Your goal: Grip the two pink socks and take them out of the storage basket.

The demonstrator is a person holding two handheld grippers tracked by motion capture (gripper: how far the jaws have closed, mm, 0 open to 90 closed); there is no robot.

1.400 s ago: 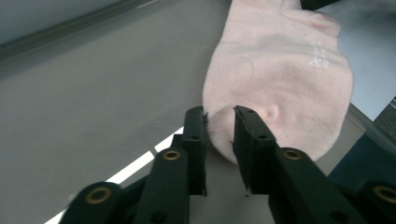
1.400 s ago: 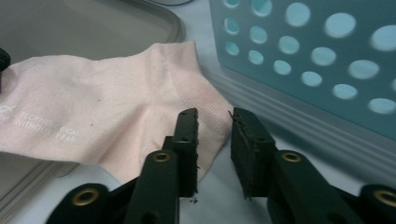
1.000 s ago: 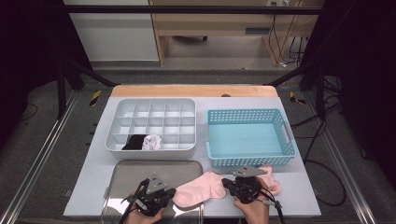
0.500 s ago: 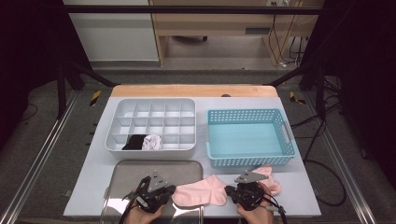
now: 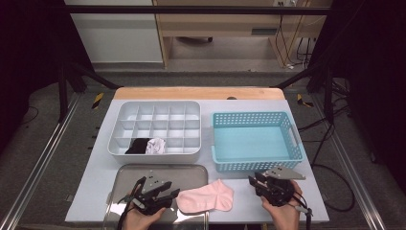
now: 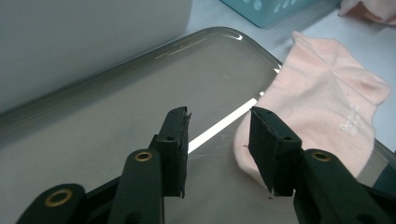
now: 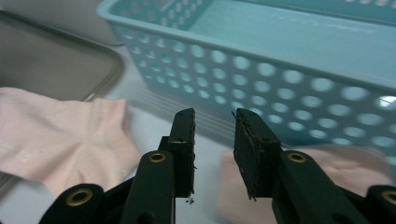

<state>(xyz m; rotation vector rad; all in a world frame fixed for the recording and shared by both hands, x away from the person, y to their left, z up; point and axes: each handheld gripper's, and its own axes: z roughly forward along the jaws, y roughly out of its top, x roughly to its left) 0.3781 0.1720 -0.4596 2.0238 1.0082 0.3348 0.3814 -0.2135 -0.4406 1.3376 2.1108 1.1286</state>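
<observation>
A pink sock [image 5: 206,197] lies flat at the table's front, its left end over the right rim of a metal tray [image 5: 143,173]. My left gripper [image 5: 174,193] hovers open over the tray; in the left gripper view [image 6: 219,116] its right jaw is above the sock's [image 6: 327,107] edge, with nothing held. My right gripper [image 5: 252,181] is open just before the blue basket [image 5: 253,141]. In the right gripper view [image 7: 213,114] a second pink sock [image 7: 355,168] lies under and beside the jaws, and the first sock [image 7: 60,140] lies to the left.
A white compartment organizer [image 5: 155,112] stands behind the tray, holding a black sock [image 5: 138,145] and a white sock [image 5: 155,145] in its front row. The basket is empty. The table's front edge runs just below both hands.
The right gripper has shifted right, away from the first sock, and now covers the second sock in the high view. The left gripper has hardly moved.
</observation>
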